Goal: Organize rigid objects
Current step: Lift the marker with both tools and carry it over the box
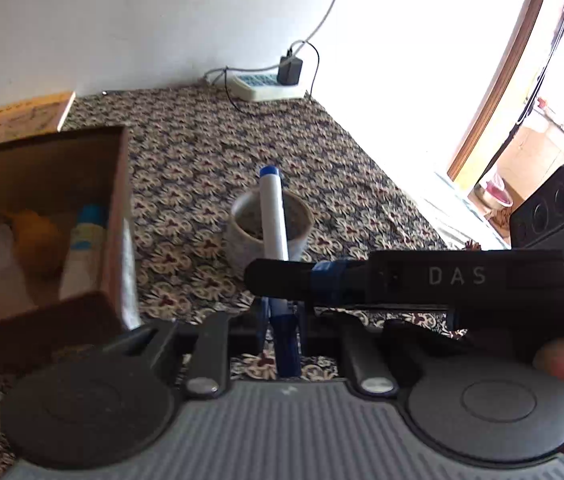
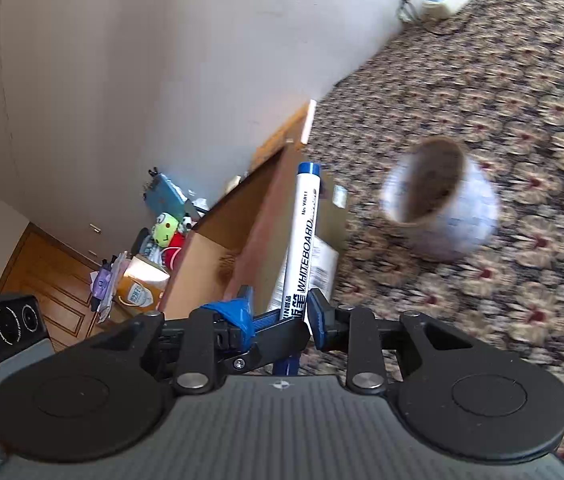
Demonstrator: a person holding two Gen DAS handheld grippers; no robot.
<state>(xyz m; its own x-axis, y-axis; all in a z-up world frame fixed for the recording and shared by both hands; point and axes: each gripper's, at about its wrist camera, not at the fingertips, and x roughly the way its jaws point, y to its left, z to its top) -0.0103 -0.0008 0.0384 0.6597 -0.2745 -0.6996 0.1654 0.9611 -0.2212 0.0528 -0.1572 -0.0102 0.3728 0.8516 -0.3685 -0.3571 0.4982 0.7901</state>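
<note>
A white whiteboard marker [image 1: 274,216] with blue ends stands upright between both grippers. My left gripper [image 1: 279,320] is shut on its lower blue part. My right gripper [image 2: 282,312] is shut on the same marker [image 2: 302,236] and crosses the left wrist view as a black finger with blue tape [image 1: 330,280]. A small round ceramic cup [image 1: 267,228] sits on the patterned cloth just behind the marker; it shows blurred in the right wrist view [image 2: 442,200].
An open cardboard box [image 1: 117,208] at the left holds a glue stick, a white tube and a yellow item. A power strip [image 1: 265,84] with a plug lies at the far wall. A notebook [image 1: 21,120] lies behind the box. The cloth's right edge drops off.
</note>
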